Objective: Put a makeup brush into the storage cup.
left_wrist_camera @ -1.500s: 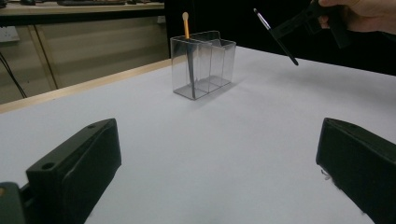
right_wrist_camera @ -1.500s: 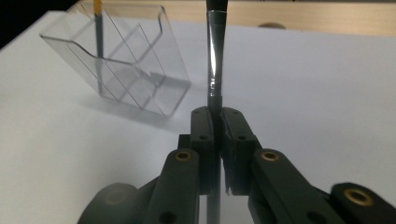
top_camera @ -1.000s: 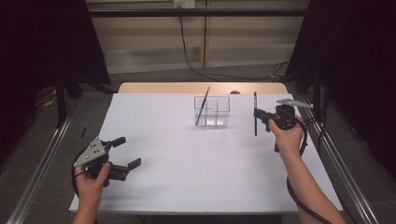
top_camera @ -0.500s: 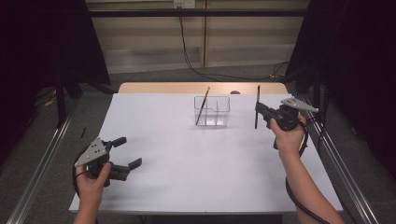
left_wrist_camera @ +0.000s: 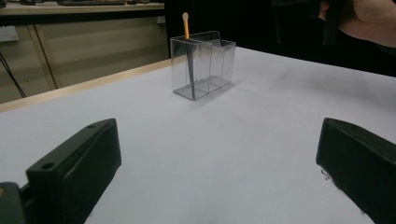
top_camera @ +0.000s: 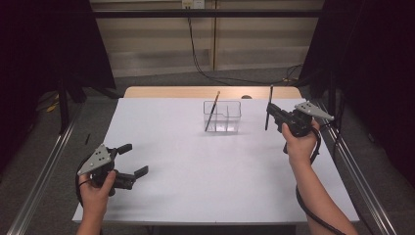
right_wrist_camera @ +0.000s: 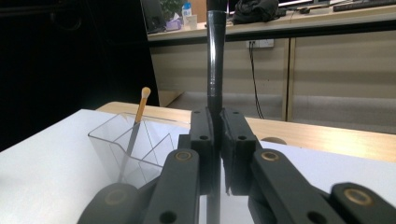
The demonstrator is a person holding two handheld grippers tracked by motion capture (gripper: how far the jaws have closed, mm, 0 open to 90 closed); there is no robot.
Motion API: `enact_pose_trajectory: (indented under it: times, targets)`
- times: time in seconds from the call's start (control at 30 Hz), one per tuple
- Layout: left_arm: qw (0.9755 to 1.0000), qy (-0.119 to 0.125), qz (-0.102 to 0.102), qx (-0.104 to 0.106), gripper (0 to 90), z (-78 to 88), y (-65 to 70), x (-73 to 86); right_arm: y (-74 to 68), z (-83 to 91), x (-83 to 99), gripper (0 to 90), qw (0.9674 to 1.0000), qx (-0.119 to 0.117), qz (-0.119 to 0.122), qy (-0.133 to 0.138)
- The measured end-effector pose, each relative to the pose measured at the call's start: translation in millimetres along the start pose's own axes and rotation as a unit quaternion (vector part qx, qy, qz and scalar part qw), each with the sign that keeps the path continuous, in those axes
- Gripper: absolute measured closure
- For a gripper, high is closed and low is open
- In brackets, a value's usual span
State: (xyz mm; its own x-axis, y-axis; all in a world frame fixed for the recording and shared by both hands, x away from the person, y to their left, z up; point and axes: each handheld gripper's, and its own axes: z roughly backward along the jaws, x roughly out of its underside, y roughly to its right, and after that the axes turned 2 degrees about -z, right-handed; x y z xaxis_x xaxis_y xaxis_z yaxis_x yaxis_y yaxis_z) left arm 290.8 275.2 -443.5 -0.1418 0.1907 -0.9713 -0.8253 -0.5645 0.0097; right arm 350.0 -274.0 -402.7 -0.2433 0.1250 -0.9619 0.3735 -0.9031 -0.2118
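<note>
Right gripper (top_camera: 272,113): pinched on a black pen (top_camera: 268,107), held upright, well above the table (top_camera: 205,196). In the right gripper view, pen (right_wrist_camera: 215,56) clamped between closed jaws, upper end cut off by the frame, lower end hidden behind the linkage.

Clear holder (top_camera: 222,117): left of the pen, near, at the table's far middle; open top, divided into compartments. Second brush (top_camera: 212,110) leaning in the left compartment, orange tip up.

Coming move, judged: sideways to above a free compartment, then straight down; long axis already vertical. Right hand much the nearer.

Left gripper (top_camera: 131,160): spread, empty, low at the near left, well apart from the holder (left_wrist_camera: 201,65).

Compartment count hard to read through clear walls.
</note>
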Motion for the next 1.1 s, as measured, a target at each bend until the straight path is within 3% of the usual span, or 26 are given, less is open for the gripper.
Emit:
enact_pose_trajectory:
  times: [1.1]
  targets:
    - [1.0,0.0,0.0,0.0,0.0,1.3,-1.0,0.5,-23.1,-17.8,-9.3,84.7,0.9992,-0.03,0.002,0.027]
